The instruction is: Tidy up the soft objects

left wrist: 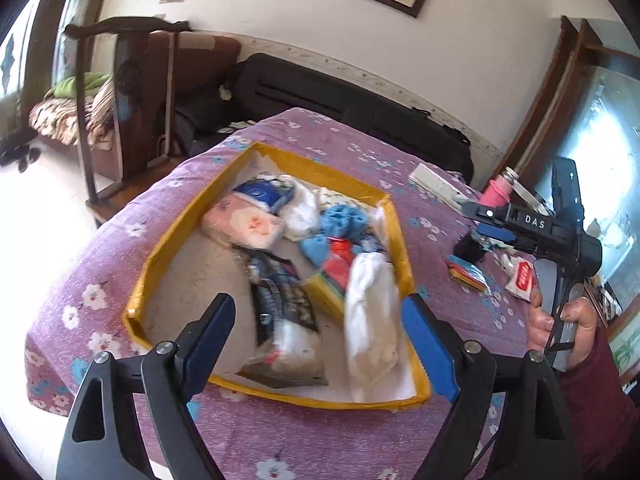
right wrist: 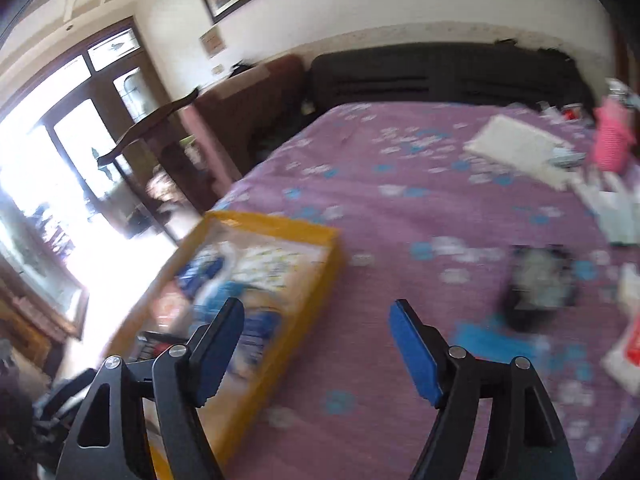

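A shallow yellow-rimmed box (left wrist: 400, 236) sits on a purple flowered cloth. It holds soft items: a pink pack (left wrist: 240, 220), a blue cloth (left wrist: 340, 220), a white cloth roll (left wrist: 372, 312), a dark packet (left wrist: 280, 292) and a red item (left wrist: 338, 264). My left gripper (left wrist: 320, 336) is open and empty above the box's near side. My right gripper (right wrist: 316, 348) is open and empty over the cloth, right of the box (right wrist: 276, 336). It also shows in the left wrist view (left wrist: 472, 220), over the table's right part. The right wrist view is blurred.
On the cloth right of the box lie a colourful small pack (left wrist: 466, 274), a red-and-white packet (left wrist: 522, 280), a white flat box (left wrist: 438, 186), a pink bottle (left wrist: 496, 192) and a dark object (right wrist: 540, 284). A wooden chair (left wrist: 128, 92) and black sofa (left wrist: 360, 100) stand behind.
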Available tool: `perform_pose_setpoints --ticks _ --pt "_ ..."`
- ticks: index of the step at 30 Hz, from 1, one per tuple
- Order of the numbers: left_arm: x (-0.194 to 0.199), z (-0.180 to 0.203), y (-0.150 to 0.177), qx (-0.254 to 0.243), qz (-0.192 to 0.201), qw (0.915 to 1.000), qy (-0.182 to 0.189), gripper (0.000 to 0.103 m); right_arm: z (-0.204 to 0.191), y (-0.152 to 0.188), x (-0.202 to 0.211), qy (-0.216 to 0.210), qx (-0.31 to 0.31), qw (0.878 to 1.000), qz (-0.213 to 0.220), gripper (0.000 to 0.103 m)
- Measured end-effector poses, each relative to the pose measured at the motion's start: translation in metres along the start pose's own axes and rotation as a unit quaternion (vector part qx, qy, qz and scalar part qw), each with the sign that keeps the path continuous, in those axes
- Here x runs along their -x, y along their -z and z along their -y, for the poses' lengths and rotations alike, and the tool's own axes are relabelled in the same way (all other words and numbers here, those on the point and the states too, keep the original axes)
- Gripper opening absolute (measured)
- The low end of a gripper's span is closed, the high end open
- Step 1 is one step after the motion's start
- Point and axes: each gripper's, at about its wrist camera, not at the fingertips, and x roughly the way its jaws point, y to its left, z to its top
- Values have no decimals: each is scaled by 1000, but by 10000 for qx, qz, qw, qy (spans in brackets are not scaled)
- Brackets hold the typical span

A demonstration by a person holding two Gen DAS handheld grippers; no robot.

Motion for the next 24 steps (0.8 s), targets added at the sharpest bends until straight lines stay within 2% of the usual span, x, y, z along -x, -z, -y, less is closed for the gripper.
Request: perform_pose_setpoints --ticks 3,8,11,15,17,20,21,23,24 --pt "-3 28 3 -340 5 9993 176 87 59 10 23 550 -342 9978 132 85" --pt "-20 81 12 -878 -270 9948 447 88 140 30 28 844 -1216 9890 -9 85" --pt "-30 107 19 -1118 -446 9913 523 88 156 34 9 872 -1321 9872 -178 85" --pt "-34 129 24 -1290 -524 9887 557 88 153 26 -21 701 -1161 9902 -328 85" --pt "-34 136 23 -1339 -515 9883 525 88 147 24 -35 434 -1129 9917 -431 85" --pt "-33 139 22 -1358 -515 9884 439 88 129 28 -48 -239 -1099 9912 -705 86" --pt "-32 139 21 -1350 -515 9886 427 88 118 31 -49 -803 -1057 9867 -937 87" --pt "-36 141 19 -1326 -547 9888 409 88 104 42 -49 -1719 -1071 9702 -1331 87" --pt "-39 142 19 -1326 -573 9887 405 88 95 47 -43 -2012 -958 9640 -1451 87"
